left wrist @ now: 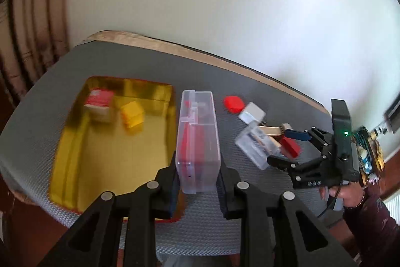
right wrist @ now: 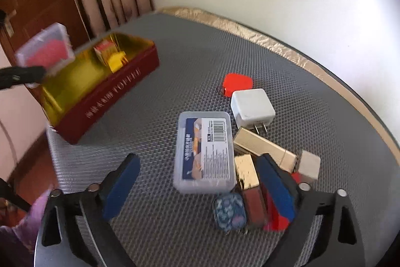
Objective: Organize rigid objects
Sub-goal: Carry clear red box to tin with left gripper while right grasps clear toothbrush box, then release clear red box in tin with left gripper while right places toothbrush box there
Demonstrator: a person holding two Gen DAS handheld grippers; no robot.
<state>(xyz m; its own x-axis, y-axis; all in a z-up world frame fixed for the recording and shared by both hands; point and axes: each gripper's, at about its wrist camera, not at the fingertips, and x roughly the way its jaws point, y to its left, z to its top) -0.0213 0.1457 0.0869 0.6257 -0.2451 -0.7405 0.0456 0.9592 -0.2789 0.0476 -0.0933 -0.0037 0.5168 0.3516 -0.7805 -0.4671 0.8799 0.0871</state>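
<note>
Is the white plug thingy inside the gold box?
No, the white charger lies on the gray mat, outside the gold box.

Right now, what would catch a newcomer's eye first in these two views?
The left tool holds a clear plastic case with red contents, lifted beside the gold-lined toffee tin. The right tool hangs open over a cluster of small items: a labelled clear box, a white charger and gold bars.

The toffee tin (left wrist: 70, 142) has its near corner hidden behind the left gripper (left wrist: 198, 182). A red block (right wrist: 276, 214) and a brown bar (right wrist: 253, 207) near the table's near edge lie partly behind the right gripper's finger (right wrist: 277, 187). The clear case (right wrist: 46, 49) is motion-blurred.
</note>
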